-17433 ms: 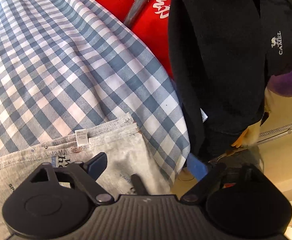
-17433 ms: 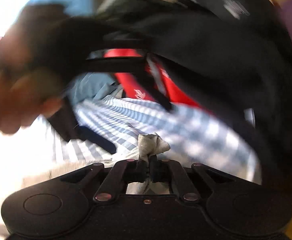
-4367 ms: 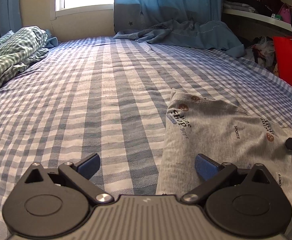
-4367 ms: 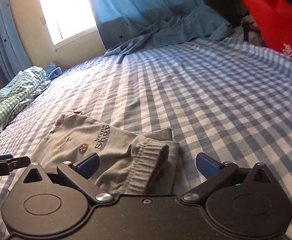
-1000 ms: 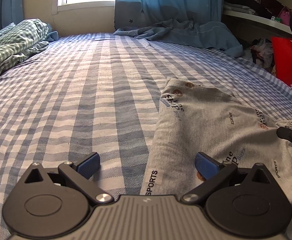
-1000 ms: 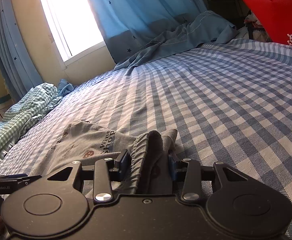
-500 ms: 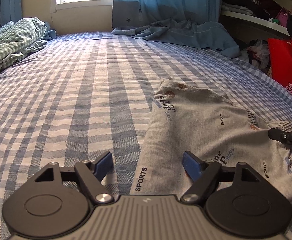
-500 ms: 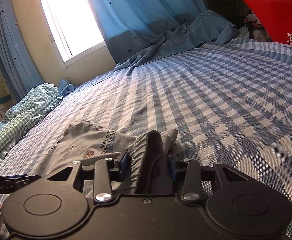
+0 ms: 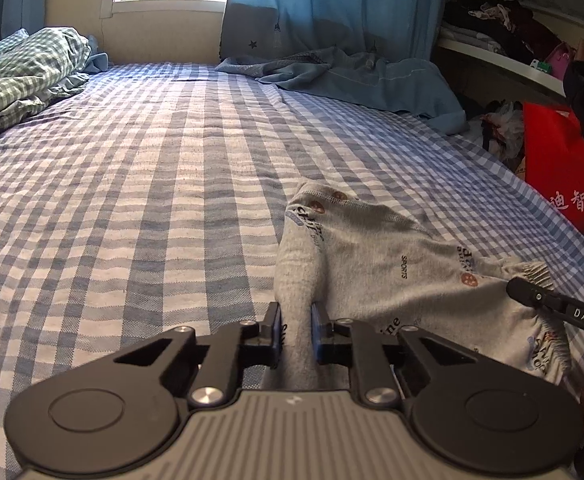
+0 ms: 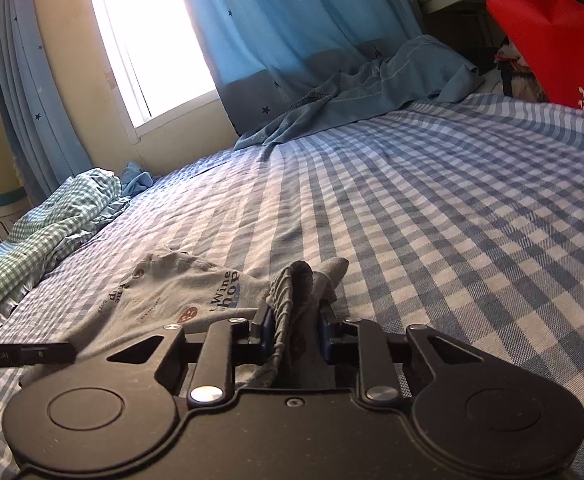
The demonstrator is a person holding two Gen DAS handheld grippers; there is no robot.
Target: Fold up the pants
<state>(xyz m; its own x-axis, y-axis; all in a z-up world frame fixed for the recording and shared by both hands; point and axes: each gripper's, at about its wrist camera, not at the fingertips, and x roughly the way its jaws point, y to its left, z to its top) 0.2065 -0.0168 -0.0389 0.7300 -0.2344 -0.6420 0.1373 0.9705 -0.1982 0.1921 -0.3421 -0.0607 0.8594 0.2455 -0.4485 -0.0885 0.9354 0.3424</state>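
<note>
Pants: grey printed pair, already doubled into a short bundle, lying on the checked bed sheet near its right edge, by the red bag.
Left gripper: jaws closing on a raised ridge of grey cloth at the bundle's near left edge — the blue pads press it from both sides.
Right gripper: jaws closing on the ribbed waistband, bunched upright between the pads at the other near corner; its dark tip also shows in the left wrist view against the gathered waistband.
Long axis: as the left wrist view shows it, the bundle runs crosswise, from the left pinch to the waistband on the right; the stitched hems lie at the far side, away from both grippers.
Key relation: both pinches sit on the near edge and the free cloth lies ahead of the fingers — the next fold probably carries this edge forward over the far hems.
Nearer hand: neither; each holds its own corner.
Risk: uneven lift could skew the fold.
</note>
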